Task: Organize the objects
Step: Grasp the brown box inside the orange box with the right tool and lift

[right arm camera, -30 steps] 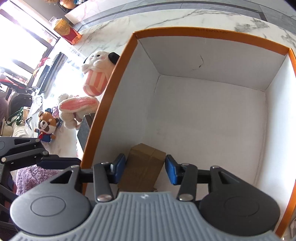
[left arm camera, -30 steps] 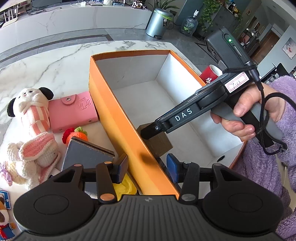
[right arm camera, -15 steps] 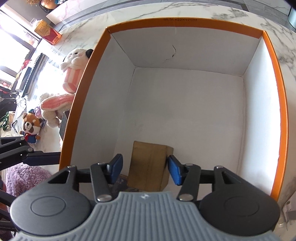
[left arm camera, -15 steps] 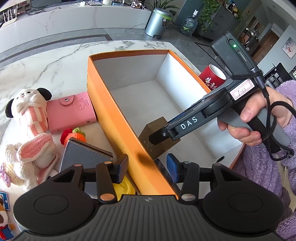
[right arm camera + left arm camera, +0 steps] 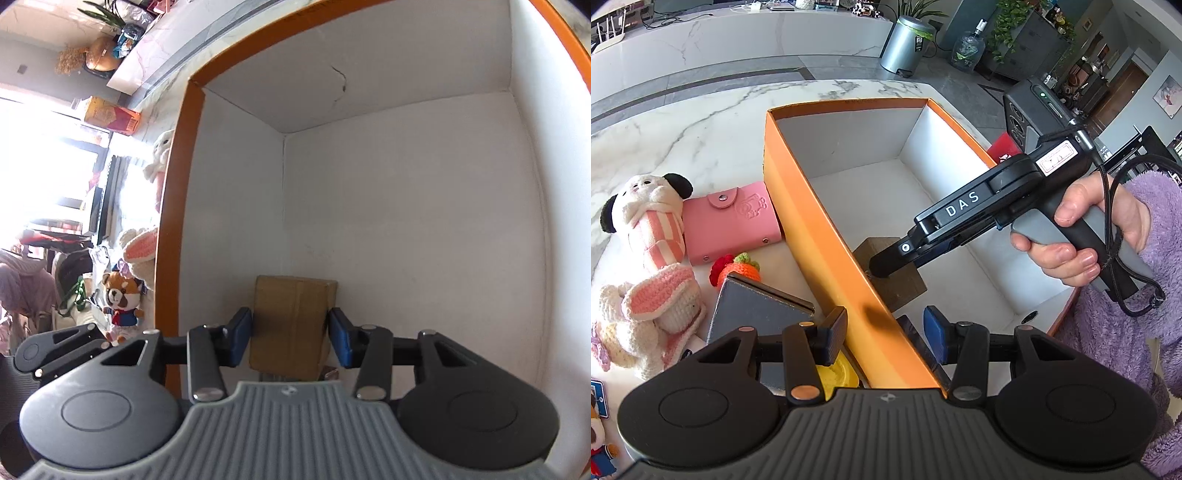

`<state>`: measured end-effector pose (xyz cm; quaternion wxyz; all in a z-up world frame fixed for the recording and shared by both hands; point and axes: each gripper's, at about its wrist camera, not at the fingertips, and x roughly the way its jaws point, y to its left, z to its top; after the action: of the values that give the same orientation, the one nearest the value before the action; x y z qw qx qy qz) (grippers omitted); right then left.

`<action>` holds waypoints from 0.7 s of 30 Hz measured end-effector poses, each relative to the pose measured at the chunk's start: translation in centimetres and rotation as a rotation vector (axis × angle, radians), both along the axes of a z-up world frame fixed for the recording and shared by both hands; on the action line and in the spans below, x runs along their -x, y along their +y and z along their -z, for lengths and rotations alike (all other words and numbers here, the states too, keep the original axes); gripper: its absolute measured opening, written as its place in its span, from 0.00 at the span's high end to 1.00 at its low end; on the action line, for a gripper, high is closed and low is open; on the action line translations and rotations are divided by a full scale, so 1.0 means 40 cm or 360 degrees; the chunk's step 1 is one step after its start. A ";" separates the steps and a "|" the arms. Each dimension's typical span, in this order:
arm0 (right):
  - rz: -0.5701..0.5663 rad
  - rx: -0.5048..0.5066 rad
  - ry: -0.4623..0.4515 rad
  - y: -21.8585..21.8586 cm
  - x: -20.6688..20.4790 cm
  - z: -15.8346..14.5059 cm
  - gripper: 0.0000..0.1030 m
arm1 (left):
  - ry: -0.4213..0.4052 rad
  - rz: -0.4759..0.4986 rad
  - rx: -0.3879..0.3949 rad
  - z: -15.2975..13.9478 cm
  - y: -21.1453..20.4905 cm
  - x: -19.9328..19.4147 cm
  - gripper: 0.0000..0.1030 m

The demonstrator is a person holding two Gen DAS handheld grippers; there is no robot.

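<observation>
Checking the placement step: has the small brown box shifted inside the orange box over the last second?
Yes. In the left wrist view the brown box now lies farther from the orange box's far wall, nearer the camera.

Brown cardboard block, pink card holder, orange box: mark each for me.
brown cardboard block [image 5: 291,325]: right wrist view, middle of its top face.
pink card holder [image 5: 733,221]: left wrist view, front cover.
orange box [image 5: 820,229]: left wrist view, outer left wall.
</observation>
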<state>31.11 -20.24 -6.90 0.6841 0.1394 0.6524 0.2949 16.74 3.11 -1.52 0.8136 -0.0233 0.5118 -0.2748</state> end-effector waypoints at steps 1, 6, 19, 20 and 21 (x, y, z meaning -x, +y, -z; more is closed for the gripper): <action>-0.0014 0.0032 -0.0032 -0.002 0.005 -0.007 0.53 | 0.0002 0.0001 -0.0003 0.001 -0.001 -0.001 0.48; -0.0059 0.0173 -0.0149 -0.013 0.021 -0.034 0.43 | 0.0004 -0.0001 -0.0008 -0.001 -0.004 -0.003 0.48; -0.0074 0.0336 -0.0264 -0.057 0.026 -0.035 0.62 | 0.0028 -0.0020 -0.0028 0.000 -0.012 -0.003 0.51; -0.0074 0.0330 -0.0273 -0.058 0.027 -0.032 0.61 | 0.0030 -0.0022 -0.0028 0.000 -0.013 -0.003 0.52; -0.0082 0.0328 -0.0283 -0.053 0.028 -0.031 0.58 | 0.0032 -0.0022 -0.0032 0.001 -0.015 -0.002 0.54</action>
<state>29.97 -22.35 -5.67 0.7421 0.0250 0.6194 0.2549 16.82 2.50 -1.56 0.8105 -0.0215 0.5225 -0.2639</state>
